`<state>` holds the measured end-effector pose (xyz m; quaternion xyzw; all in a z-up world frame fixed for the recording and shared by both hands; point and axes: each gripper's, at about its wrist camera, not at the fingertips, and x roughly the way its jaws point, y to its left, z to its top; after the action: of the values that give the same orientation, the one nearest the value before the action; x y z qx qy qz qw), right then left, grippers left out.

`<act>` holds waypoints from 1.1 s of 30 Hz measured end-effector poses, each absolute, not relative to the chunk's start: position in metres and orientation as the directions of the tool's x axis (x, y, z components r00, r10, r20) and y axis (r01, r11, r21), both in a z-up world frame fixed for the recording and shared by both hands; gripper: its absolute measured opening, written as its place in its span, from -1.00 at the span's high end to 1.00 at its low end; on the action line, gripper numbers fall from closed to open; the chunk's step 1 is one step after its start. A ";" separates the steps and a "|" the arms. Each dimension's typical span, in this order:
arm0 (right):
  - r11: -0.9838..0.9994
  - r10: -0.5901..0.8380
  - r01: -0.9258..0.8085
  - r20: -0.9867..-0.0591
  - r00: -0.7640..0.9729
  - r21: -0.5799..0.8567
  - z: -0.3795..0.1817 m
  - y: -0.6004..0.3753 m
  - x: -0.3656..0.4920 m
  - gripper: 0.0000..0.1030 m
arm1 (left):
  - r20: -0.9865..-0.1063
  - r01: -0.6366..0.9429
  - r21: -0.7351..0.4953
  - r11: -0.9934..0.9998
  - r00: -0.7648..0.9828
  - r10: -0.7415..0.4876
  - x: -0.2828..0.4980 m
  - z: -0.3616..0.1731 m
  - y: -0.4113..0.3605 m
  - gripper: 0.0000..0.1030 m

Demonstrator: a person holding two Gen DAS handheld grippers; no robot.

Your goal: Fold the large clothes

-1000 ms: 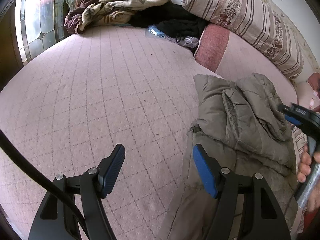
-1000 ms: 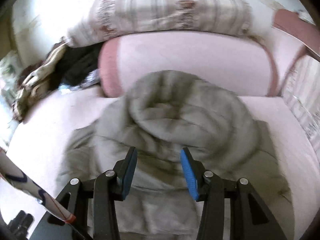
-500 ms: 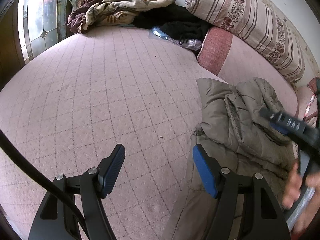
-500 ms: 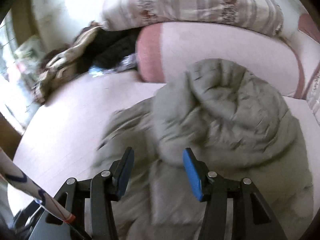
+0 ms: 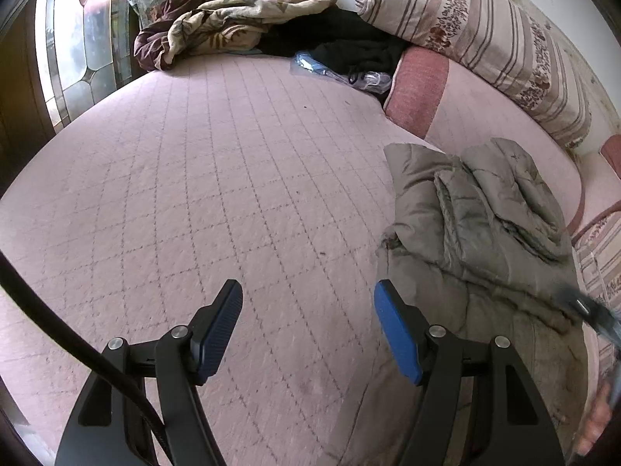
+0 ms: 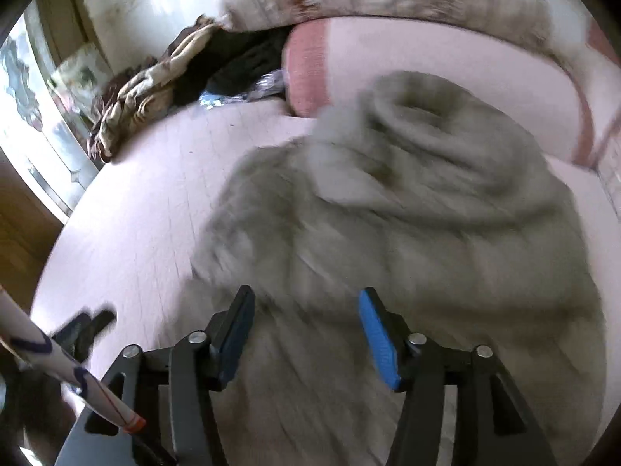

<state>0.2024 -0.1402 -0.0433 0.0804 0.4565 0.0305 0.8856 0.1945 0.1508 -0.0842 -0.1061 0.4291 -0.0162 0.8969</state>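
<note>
A grey-green padded jacket (image 5: pixel 477 233) lies bunched and partly folded on the pink quilted bed (image 5: pixel 194 194), at the right of the left wrist view. My left gripper (image 5: pixel 308 324) is open and empty, above the bed just left of the jacket's edge. In the right wrist view the jacket (image 6: pixel 407 202) fills the middle, blurred by motion. My right gripper (image 6: pixel 306 334) is open and empty, hovering over the jacket's near part. The right gripper's tip shows blurred at the right edge of the left wrist view (image 5: pixel 586 308).
A striped pillow (image 5: pixel 485 31) and a pink bolster (image 5: pixel 446 105) lie along the wall behind the jacket. A heap of brown, beige and black clothes (image 5: pixel 240 27) and a plastic bag (image 5: pixel 337 72) sit at the bed's far corner. A stained-glass window (image 5: pixel 77 46) is at left.
My right gripper has pulled back toward me and swung its view left, off the jacket's upper fold. My left gripper has stayed almost still, open.
</note>
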 end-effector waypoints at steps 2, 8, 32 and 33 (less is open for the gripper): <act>0.982 0.104 0.070 -0.812 0.575 0.176 -0.041 -0.177 0.162 -0.28 | -0.764 -0.056 -0.200 0.978 0.634 -0.120 0.186 -0.083 0.151 -0.35; 0.935 -0.064 0.324 -0.834 0.547 0.141 -0.048 -0.321 0.024 -0.52 | -0.788 -0.039 -0.293 0.955 0.576 -0.218 0.151 -0.090 0.168 -0.35; 0.595 0.353 0.373 -0.648 0.674 0.712 -0.162 -0.435 -0.081 -0.60 | -0.653 0.039 -0.713 0.700 0.327 -0.683 0.062 -0.147 0.162 -0.47; 0.589 0.367 0.368 -0.644 0.671 0.719 -0.163 -0.433 -0.085 -0.60 | -0.650 0.039 -0.716 0.697 0.326 -0.686 0.056 -0.148 0.163 -0.47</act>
<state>-0.0853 -0.4328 -0.1629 0.4533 0.4056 -0.0003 0.7938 0.0563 0.1632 -0.1478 -0.3063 0.5284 -0.2401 0.7545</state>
